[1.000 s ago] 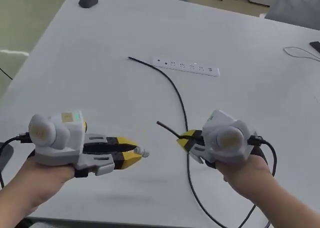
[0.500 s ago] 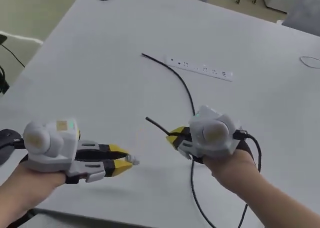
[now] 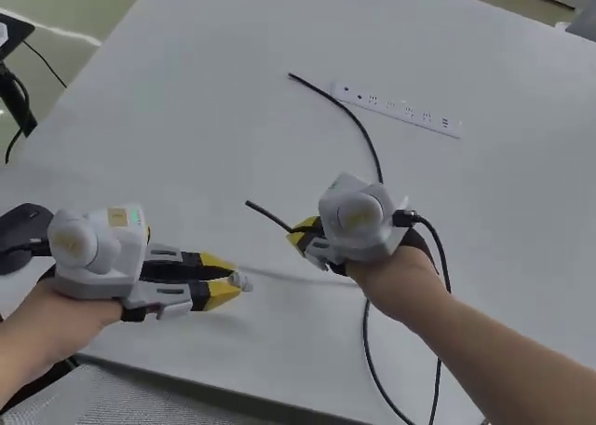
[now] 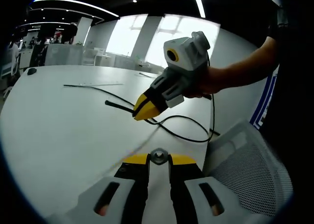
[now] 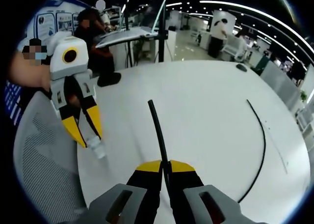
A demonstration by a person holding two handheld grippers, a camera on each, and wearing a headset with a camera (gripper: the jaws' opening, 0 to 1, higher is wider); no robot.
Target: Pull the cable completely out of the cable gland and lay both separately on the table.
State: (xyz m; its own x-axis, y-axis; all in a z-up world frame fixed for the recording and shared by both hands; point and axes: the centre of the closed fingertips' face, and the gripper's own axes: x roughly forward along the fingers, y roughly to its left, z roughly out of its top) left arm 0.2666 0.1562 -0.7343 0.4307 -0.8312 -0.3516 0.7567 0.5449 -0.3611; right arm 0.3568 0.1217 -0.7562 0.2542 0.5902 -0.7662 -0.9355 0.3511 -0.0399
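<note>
Your left gripper is closed on the gland (clear of the cable). Your right gripper pinches the cable near its end.

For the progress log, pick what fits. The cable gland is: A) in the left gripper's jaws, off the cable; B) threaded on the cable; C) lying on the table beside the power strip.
A: the cable gland sits pinched at the left gripper's jaw tips, while the right gripper clamps the black cable, its free end bare.
</note>
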